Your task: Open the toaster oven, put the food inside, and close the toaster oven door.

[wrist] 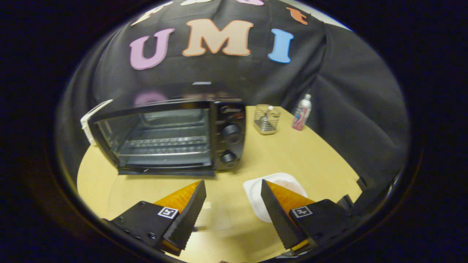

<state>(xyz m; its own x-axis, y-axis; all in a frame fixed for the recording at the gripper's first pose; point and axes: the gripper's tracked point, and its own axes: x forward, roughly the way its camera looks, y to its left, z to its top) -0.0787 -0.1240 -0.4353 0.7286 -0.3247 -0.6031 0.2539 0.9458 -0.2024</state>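
The claw [233,190] is spread wide and holds nothing; bare worktop [226,219] shows between its two fingers. At the tip of the right-hand finger, partly hidden behind it, lies a white tray [256,190] with pale food in it, low in the frame and right of centre. So the food sits just to the right of the claw's midline and very near; reaching it looks like a small swing to the right and a dip down. The tray's long axis seems to run from near left to far right, though the finger covers too much to be sure.

Beyond the left finger, in the middle left of the frame, stands the toaster oven [168,135]. Its long axis runs left to right, its mouth faces the claw, and the rack inside is plain to see. Its door appears to be down already, though the front edge is hard to read. Its knobs [230,144] are on its right end.
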